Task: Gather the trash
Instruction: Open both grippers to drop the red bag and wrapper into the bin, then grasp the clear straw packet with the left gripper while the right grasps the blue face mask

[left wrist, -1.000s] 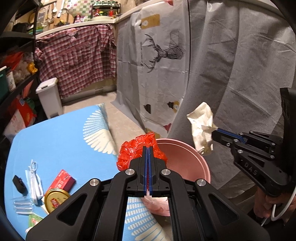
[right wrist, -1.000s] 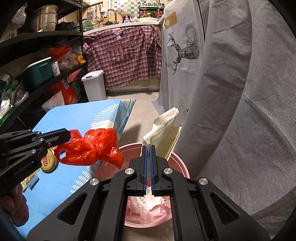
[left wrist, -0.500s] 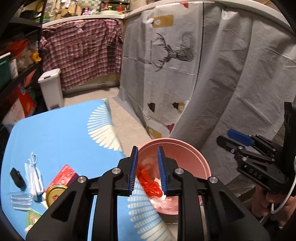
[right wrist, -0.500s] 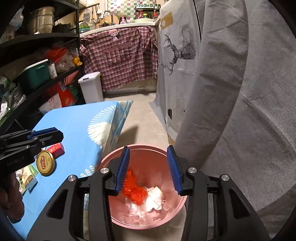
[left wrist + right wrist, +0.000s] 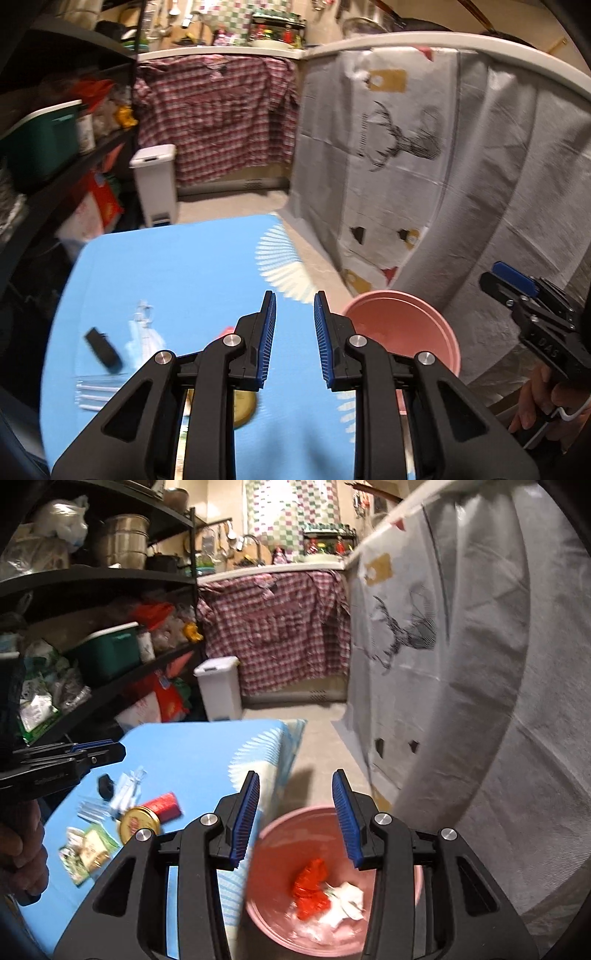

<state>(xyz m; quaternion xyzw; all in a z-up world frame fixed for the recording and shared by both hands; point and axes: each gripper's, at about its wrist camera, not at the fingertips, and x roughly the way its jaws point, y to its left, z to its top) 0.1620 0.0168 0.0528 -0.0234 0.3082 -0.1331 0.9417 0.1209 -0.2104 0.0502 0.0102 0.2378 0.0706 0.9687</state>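
A pink bin (image 5: 280, 834) stands on the floor beside the blue table (image 5: 192, 753). In it lie a red plastic bag (image 5: 312, 888) and white crumpled paper (image 5: 347, 901). My right gripper (image 5: 295, 812) is open and empty above the bin. My left gripper (image 5: 291, 339) is open and empty over the table's right edge, with the bin (image 5: 399, 321) to its right. The right gripper also shows in the left wrist view (image 5: 517, 291); the left gripper also shows in the right wrist view (image 5: 92, 753).
On the table lie a gold jar lid (image 5: 138, 821), a red box (image 5: 164, 805), a black item (image 5: 103, 352), clear plastic pieces (image 5: 144, 332) and printed packets (image 5: 88, 853). A grey draped cloth (image 5: 480, 184) hangs at the right. Shelves (image 5: 92, 646) and a white pedal bin (image 5: 219, 688) stand behind.
Both grippers opened and dropped the red bag and the paper into the pink bin. Both have since lifted and swung left toward the table.
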